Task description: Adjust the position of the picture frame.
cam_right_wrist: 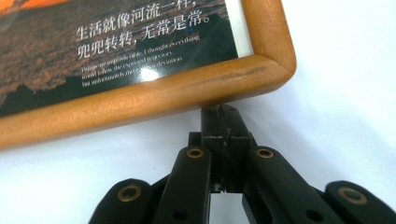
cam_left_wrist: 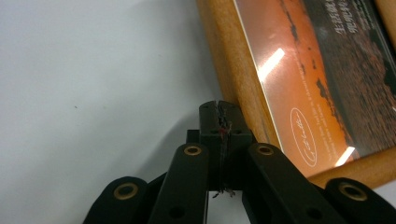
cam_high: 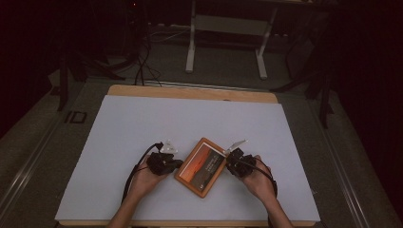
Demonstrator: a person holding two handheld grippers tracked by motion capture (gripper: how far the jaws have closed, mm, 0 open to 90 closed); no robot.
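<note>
Currently both grippers are clenched on nothing: left gripper (cam_left_wrist: 218, 106) has its tip just beside the frame (cam_high: 200, 167)'s long wooden edge, right gripper (cam_right_wrist: 223, 112) sits at the opposite edge near a rounded corner. Frame lies flat, angled, on the white sheet (cam_high: 142, 128) at the near middle. Likely stiff, fairly light, glazed front, so fragile and slick. Best to grip the wood border, never the glass; flat-lying edges leave little for the jaws to bite.
</note>
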